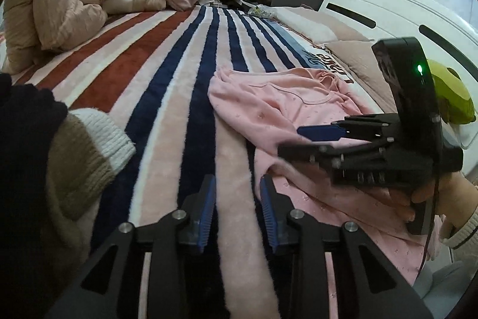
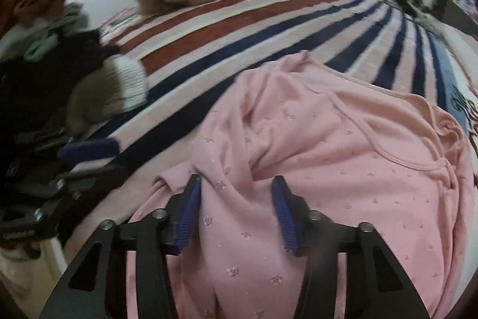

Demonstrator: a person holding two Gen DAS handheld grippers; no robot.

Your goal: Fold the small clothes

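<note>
Left claw [image 1: 237, 211]: spread, empty, held over the striped blanket [image 1: 167, 85] beside the garment's left edge. Pink garment [image 2: 328, 145]: rumpled, near the bed's front edge. Right claw [image 2: 236, 211]: spread, nothing pinched, above cloth. Wrinkles are best smoothed before folding.

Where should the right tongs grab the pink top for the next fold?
The pink top lies crumpled on the striped blanket. Best bet: the raised ridge of cloth just ahead of the right tongs, which stand open above the fabric. Come from above, straddling the ridge; it stands proud of the blanket, so the pads can likely pinch it cleanly.
</note>
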